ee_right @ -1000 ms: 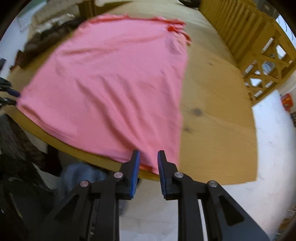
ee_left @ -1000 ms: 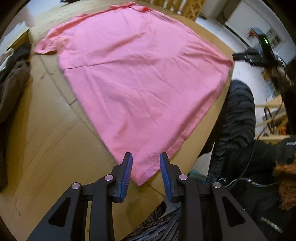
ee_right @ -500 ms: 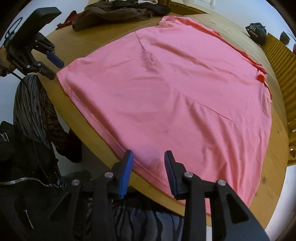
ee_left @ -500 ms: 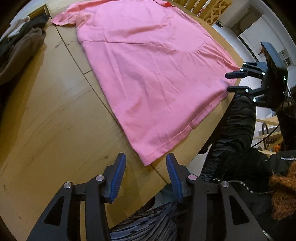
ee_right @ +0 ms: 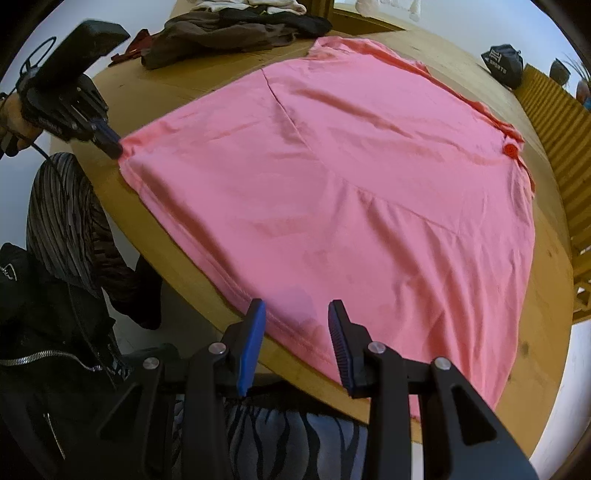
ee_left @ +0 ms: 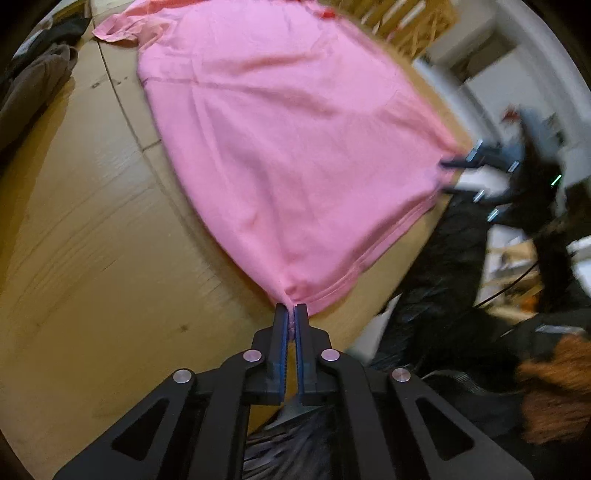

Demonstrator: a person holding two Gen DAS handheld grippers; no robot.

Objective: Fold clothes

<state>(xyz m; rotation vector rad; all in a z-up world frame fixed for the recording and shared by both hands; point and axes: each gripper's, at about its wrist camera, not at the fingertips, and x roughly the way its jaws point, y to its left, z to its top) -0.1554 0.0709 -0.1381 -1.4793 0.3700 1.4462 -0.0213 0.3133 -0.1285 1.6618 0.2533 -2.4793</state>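
Your left hand-held gripper [ee_left: 290,316] is clamped on one hem corner of the pink shirt [ee_right: 351,192] lying flat on the bench [ee_left: 92,240], while your right hand-held gripper [ee_right: 297,325], jaws apart, straddles the hem short of the other corner.

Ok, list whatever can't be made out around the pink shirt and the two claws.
- Left wrist view: the right claw is motion-blurred, so its grip on the pink shirt is unclear there.
- Left wrist view: the shirt corner inside the shut left claw is hidden by the pads.
- Right wrist view: the shirt's near right corner is covered by the right claw's own frame.
- Right wrist view: the pile of dark clothes is too jumbled to count garments.
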